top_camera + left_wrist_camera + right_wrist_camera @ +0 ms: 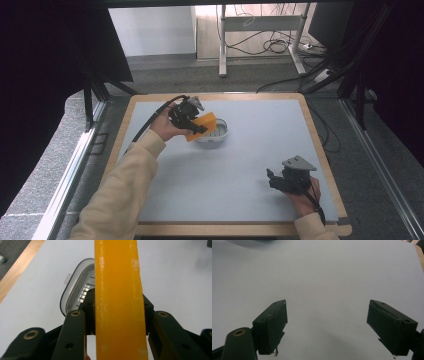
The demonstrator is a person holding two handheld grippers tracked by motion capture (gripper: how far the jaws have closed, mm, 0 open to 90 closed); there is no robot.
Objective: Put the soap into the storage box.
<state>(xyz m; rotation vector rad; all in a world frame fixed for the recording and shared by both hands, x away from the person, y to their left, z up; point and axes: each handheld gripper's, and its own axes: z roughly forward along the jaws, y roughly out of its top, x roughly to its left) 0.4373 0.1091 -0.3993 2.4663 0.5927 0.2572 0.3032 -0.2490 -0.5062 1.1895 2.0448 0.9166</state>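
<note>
The left hand-held gripper [196, 126] is raised over the counter [250, 165] toward its far-left corner, and its jaws are clamped on the two flat faces of an orange bar of soap [202, 125]. In the left gripper view the soap [117, 300] stands on edge between the black pads and runs from the bottom of the picture to the top, well past the jaw tips. Just beyond it, on the counter [175, 277], sits a white soap dish [75, 290] with a slotted floor; from above, the dish [216, 135] lies partly under the soap's far end, though whether the two touch cannot be told.

Near the right edge, toward the near-right corner, the right hand-held gripper [272, 179] rests low over the counter with its jaws spread wide and nothing between them; its own view looks along them at bare pale surface [324, 277].

The counter is pale grey with a light wooden rim [122, 130]. Beyond its far edge are grey floor, a white table frame [260, 30] and loose cables [275, 46].
</note>
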